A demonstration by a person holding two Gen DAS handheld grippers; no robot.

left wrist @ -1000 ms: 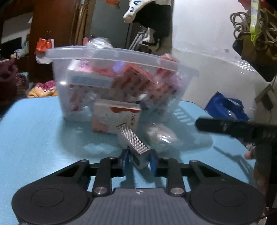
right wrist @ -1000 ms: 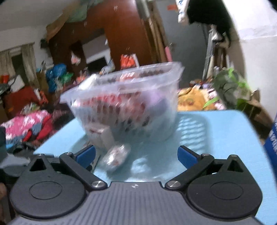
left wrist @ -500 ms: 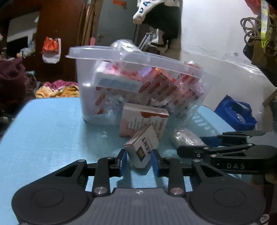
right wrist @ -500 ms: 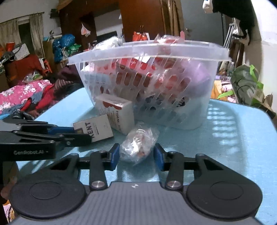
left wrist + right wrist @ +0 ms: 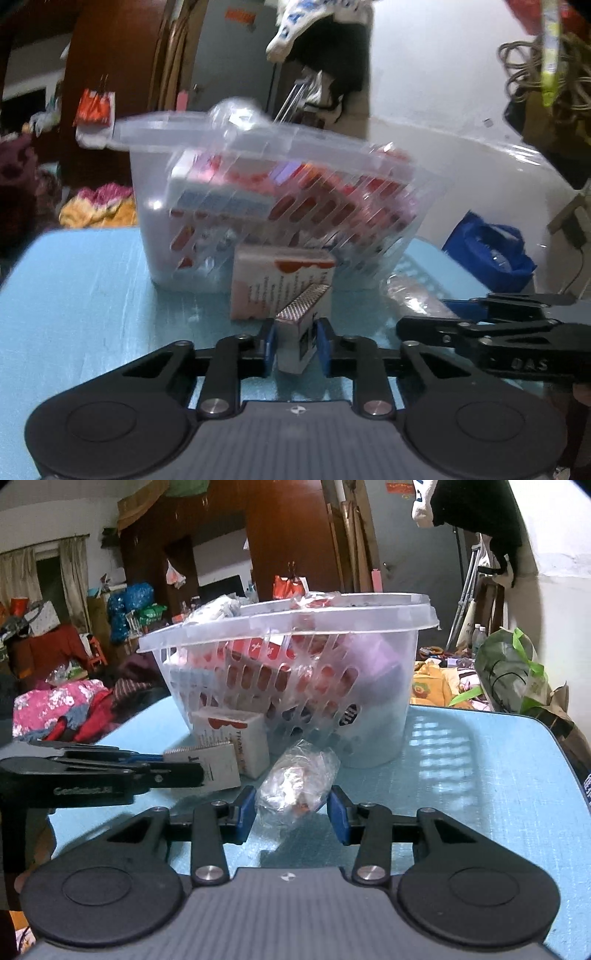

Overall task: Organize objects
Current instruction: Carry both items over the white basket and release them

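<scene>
Since half a second ago the left tool (image 5: pixel 296 345) has tightened on the small white pack (image 5: pixel 301 332), which now stands more on end between the blue pads, its silver-checked top tilted away toward the basket. Both tools point forward and somewhat downward over the blue worktop (image 5: pixel 92 295), side by side near its front edge.

Going left to right: the worktop's left part is bare, giving free room up to the left edge. At the middle toward the far edge sits the clear slotted basket (image 5: pixel 280 206), packed with red and white boxes; a pinkish-white carton (image 5: pixel 273 284) stands upright against its near wall, just beyond the held pack. The left tool's jaws are nearly together, pressed on both sides of the pack.

From the right wrist view, the right tool (image 5: pixel 291 812) is partly closed, its blue pads against the sides of a crinkled clear plastic bundle (image 5: pixel 295 782) lying on the worktop in front of the basket's near right side. Beyond it, the worktop is bare out to the right edge.
</scene>
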